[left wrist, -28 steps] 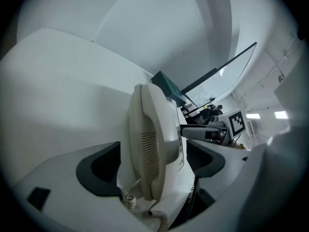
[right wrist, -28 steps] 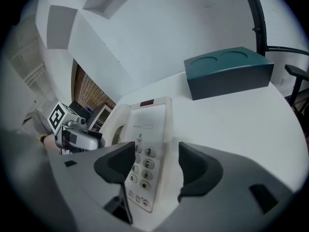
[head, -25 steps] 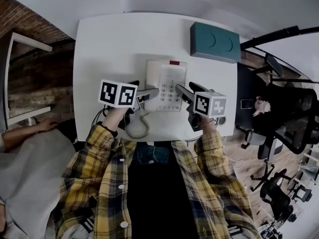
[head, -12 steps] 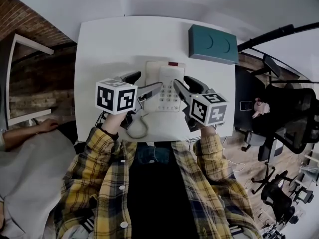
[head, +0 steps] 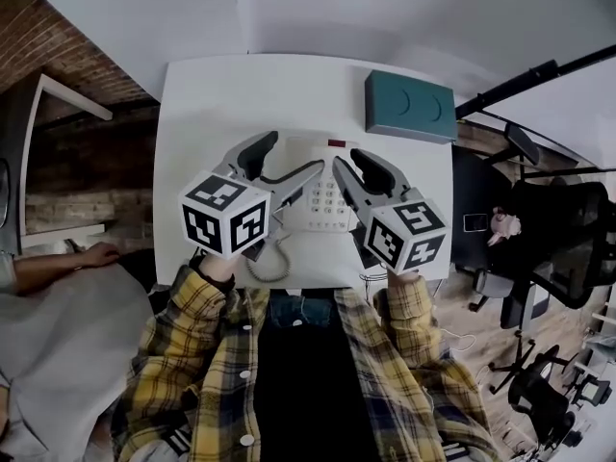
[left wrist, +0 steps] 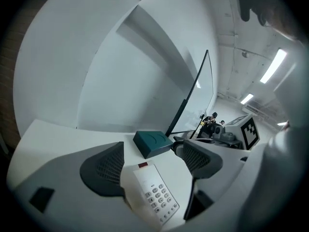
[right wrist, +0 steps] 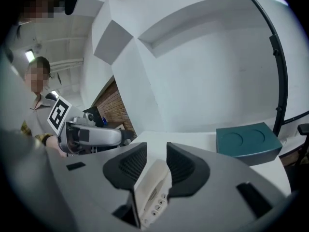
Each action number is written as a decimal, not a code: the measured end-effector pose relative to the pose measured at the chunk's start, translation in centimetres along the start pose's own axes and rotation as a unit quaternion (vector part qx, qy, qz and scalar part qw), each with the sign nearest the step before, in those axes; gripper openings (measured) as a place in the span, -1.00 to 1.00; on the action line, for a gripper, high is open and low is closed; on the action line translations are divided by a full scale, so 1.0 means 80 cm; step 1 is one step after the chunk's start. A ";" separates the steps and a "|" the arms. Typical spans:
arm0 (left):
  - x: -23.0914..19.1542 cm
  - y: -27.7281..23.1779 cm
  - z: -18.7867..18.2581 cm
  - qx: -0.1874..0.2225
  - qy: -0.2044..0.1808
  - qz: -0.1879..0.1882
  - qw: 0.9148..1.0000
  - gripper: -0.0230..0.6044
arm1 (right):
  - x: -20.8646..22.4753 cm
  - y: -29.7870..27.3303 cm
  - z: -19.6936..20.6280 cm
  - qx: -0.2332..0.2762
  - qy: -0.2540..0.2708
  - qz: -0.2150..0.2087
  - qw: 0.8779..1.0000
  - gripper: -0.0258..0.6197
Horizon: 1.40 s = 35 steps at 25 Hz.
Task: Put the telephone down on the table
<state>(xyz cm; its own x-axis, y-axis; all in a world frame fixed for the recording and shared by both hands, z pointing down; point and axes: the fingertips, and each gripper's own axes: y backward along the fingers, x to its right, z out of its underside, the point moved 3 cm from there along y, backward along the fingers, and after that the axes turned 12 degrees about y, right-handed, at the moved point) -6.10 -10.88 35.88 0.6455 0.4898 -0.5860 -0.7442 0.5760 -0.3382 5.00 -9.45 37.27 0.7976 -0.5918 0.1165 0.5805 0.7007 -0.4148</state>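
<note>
Change over the last second: both grippers have come in from the 6 o'clock side and now straddle the phone.

Left gripper (head: pixel 289 159): jaws wide apart and just starting to close. The left part of the telephone (head: pixel 325 198) sits between the pads, which don't touch it yet.

The telephone lies flat mid-table, keypad up. Its coiled cord (head: pixel 274 260) trails off at 7 o'clock towards the near edge.

Right gripper (head: pixel 348 160): jaws closing fast. The phone's right edge is between the pads, but I can't see a firm clamp yet.

My read: this is the grab phase, with no lift so far. The set-down comes after.

Room:
- The table (head: pixel 217 94) is bare from 9 to 12 o'clock of the phone, so there's plenty of space there.
- The teal box (head: pixel 409 106) at 1 o'clock is apart from the phone but limits moves that way.
- The near edge at 6 o'clock is close, and the cord may drag there.
- The table's right edge at 3 o'clock is near the right gripper.
</note>
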 end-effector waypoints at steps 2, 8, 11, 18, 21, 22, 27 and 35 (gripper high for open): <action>0.005 0.010 -0.013 0.024 -0.017 -0.011 1.000 0.17 | -0.005 0.003 -0.011 0.012 0.008 -0.001 1.000 -0.51; 0.019 0.034 -0.039 0.078 -0.062 -0.029 0.995 -0.61 | -0.021 0.009 -0.038 0.044 0.034 0.004 0.998 -0.60; 0.031 0.041 -0.041 0.091 -0.073 -0.023 0.993 -0.69 | -0.026 0.016 -0.048 0.059 0.046 0.013 0.997 -0.69; 0.058 0.051 -0.043 0.118 -0.104 -0.011 0.988 -0.80 | -0.040 0.030 -0.067 0.090 0.069 0.015 0.993 -0.78; 0.070 0.055 -0.044 0.127 -0.115 -0.006 0.985 -0.82 | -0.045 0.037 -0.073 0.102 0.072 0.016 0.992 -0.80; 0.074 0.056 -0.044 0.131 -0.120 -0.005 0.984 -0.83 | -0.046 0.040 -0.074 0.106 0.074 0.015 0.991 -0.81; 0.088 0.058 -0.041 0.145 -0.133 0.000 0.981 -0.86 | -0.052 0.055 -0.081 0.122 0.086 0.012 0.989 -0.84; 0.106 0.060 -0.041 0.149 -0.140 0.013 0.979 -0.87 | -0.061 0.073 -0.091 0.140 0.095 0.010 0.986 -0.84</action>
<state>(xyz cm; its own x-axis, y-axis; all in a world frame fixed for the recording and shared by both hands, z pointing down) -4.78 -6.07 26.89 0.6803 0.6430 -0.3519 -0.7046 0.7059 -0.0724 3.31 -5.42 27.69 0.7804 -0.6213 -0.0711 0.6078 0.7803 -0.1472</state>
